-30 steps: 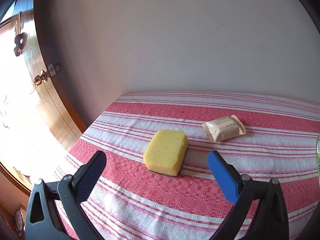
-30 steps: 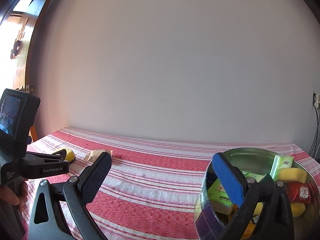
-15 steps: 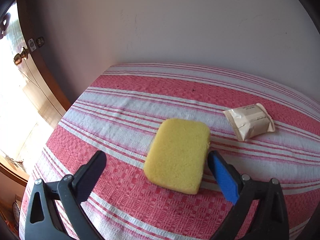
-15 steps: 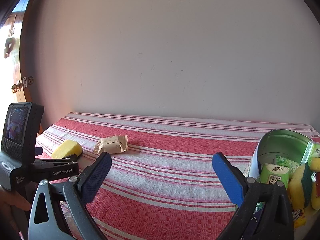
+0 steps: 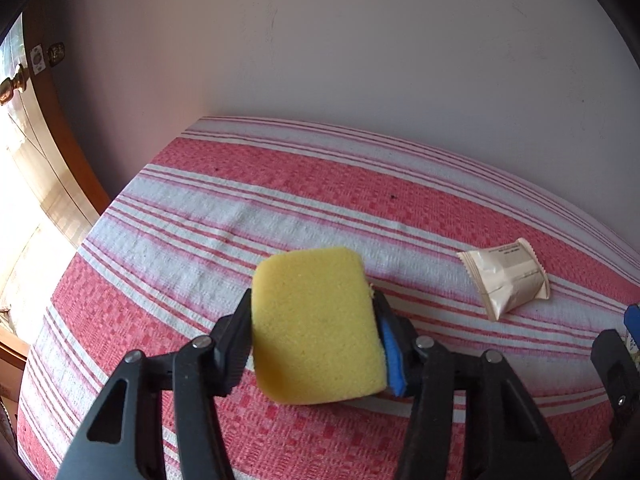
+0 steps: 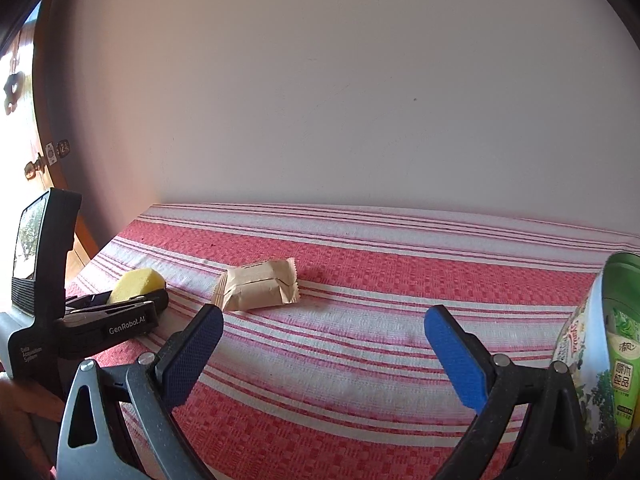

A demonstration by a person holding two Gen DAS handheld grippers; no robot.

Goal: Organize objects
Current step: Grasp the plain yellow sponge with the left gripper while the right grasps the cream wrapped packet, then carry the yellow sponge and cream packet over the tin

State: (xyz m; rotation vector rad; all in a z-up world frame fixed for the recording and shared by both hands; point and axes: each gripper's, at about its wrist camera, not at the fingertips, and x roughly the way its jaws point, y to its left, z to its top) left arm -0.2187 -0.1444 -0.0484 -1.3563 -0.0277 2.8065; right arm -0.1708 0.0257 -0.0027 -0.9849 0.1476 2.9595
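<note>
Right wrist: striped tablecloth [image 6: 360, 344], far edge at wall [image 6: 340, 100]

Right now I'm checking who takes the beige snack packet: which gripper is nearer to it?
Right. The right gripper stands open just short of the beige snack packet, while the left gripper, farther off, is closing on the yellow sponge.

A table covered by a red-and-white striped cloth [image 5: 304, 200] stands against a wall. A yellow sponge [image 5: 316, 328] and a beige packet [image 5: 506, 278] lie well apart on the cloth.
</note>
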